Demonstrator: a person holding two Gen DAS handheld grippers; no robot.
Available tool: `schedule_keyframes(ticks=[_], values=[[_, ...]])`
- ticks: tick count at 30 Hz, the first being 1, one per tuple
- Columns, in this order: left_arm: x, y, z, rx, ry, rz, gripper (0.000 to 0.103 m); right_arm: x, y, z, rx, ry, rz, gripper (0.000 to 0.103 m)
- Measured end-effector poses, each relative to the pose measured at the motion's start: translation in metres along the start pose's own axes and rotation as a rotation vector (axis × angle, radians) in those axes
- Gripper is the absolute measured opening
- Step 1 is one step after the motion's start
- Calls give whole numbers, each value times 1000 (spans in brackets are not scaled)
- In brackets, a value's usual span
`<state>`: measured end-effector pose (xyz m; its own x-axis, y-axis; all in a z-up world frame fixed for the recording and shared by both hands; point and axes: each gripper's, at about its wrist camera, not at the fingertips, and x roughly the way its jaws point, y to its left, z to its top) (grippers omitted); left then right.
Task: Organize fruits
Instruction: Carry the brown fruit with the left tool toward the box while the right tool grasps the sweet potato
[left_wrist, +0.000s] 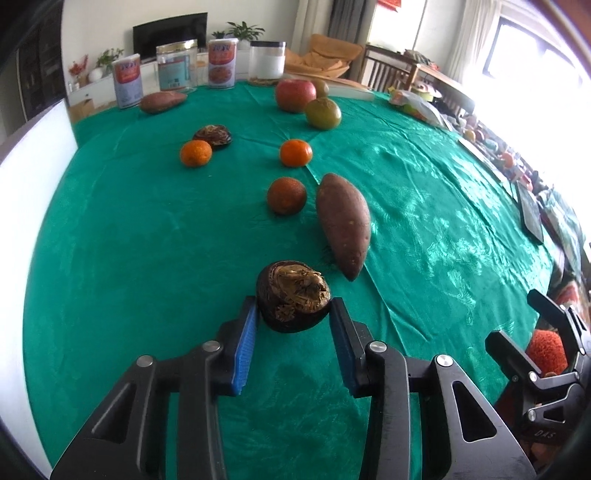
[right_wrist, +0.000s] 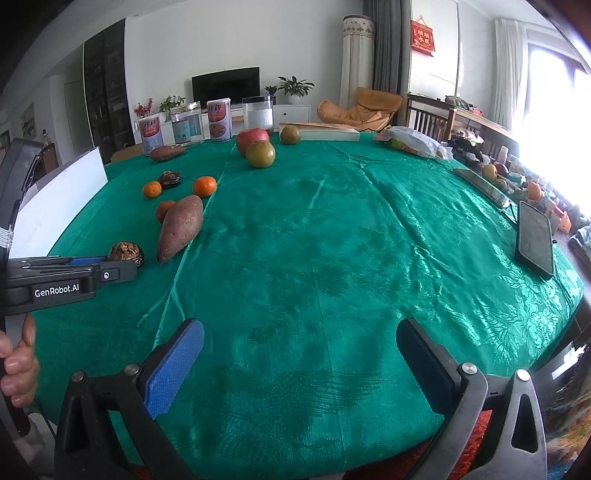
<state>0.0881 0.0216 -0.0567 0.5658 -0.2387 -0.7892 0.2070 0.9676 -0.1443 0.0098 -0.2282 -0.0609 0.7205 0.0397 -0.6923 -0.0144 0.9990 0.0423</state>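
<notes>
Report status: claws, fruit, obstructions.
Left claw shut on dark dried fruit. Right claw open, empty, over green cloth. Sweet potato close beside the fruit.

Orange (right_wrist: 165, 210): partly hidden behind sweet potato (right_wrist: 181, 232). Dark fruit (right_wrist: 126, 253): lower part covered by left gripper (right_wrist: 110, 267). Items beyond the table's (right_wrist: 332, 258) right edge: washed out by window glare, unidentifiable. Tin (left_wrist: 127, 85) labels: too small to read.

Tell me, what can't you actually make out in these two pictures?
- Left wrist view: right tool cut off by the frame edge.
- Right wrist view: left tool hides part of the dark wrinkled fruit.
- Both views: can labels too small to read.
- Window side: washed out by glare.
</notes>
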Motion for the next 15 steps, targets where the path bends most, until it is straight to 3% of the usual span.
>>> schedule_keyframes(ticks=[5,9,12,15], values=[[-20,31,-1,-60,-20,45,40,20,-5,33,94,90,197,101],[-33,50,1,-115,-32,59,40,59,16,89,130,220,314,72],[-48,53,1,-119,-46,65,40,92,47,117,79,313,348,70],[-63,53,0,-127,-57,60,40,127,73,122,24,427,320,63]])
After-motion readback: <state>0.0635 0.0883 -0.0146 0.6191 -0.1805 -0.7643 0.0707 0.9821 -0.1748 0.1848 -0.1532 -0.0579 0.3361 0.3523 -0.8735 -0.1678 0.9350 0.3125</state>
